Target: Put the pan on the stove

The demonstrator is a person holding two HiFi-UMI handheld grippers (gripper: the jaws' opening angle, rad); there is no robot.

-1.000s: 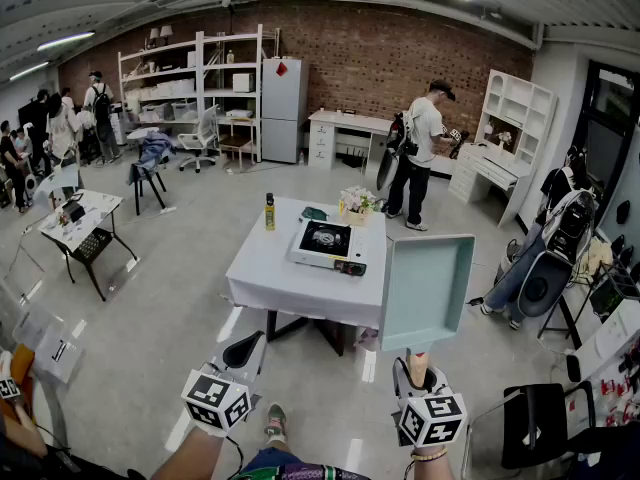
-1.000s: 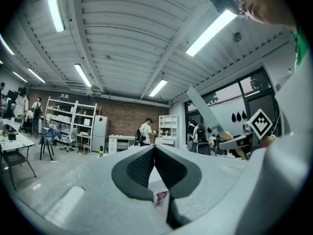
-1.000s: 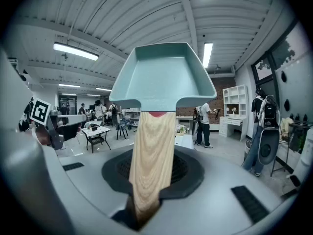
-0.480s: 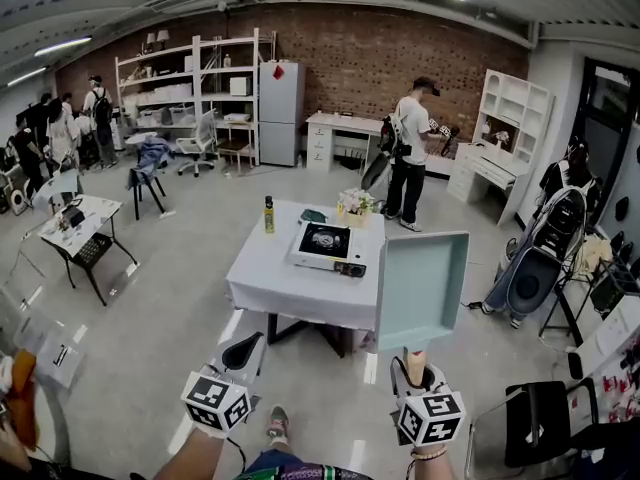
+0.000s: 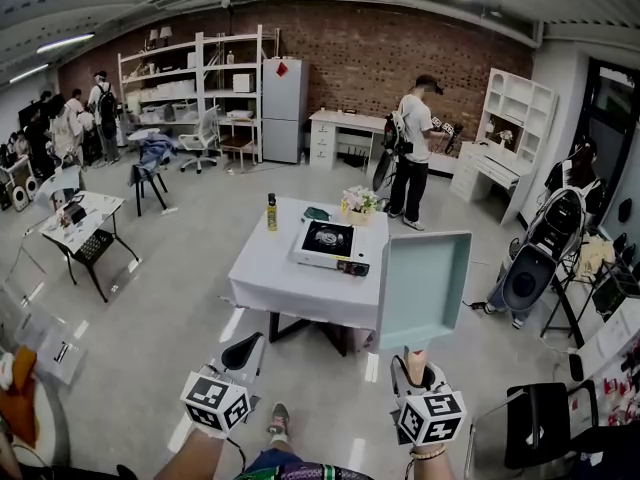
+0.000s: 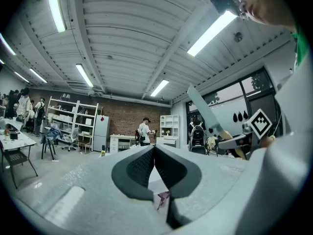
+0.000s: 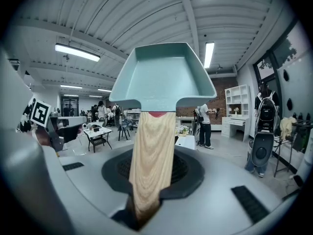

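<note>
A pale green square pan (image 5: 424, 288) stands upright in the air on its wooden handle (image 5: 416, 364), and my right gripper (image 5: 419, 377) is shut on that handle. In the right gripper view the handle (image 7: 152, 155) runs up between the jaws to the pan (image 7: 164, 75). The stove (image 5: 330, 246), a white portable burner, sits on the white-clothed table (image 5: 280, 288) ahead of me, left of the pan. My left gripper (image 5: 240, 354) hangs low in front of the table, jaws shut with nothing in them (image 6: 154, 148). The pan (image 6: 205, 112) shows edge-on in the left gripper view.
On the table stand a yellow bottle (image 5: 271, 212), a small flower pot (image 5: 357, 202) and a dark green item (image 5: 316, 213). A person (image 5: 412, 153) stands behind the table. A black chair (image 5: 545, 423) is at lower right, a small desk (image 5: 85, 223) at left, a speaker (image 5: 530, 278) at right.
The person behind the table has shifted a little to the left and people at the far left have moved. Both grippers and the pan keep the same pose.
</note>
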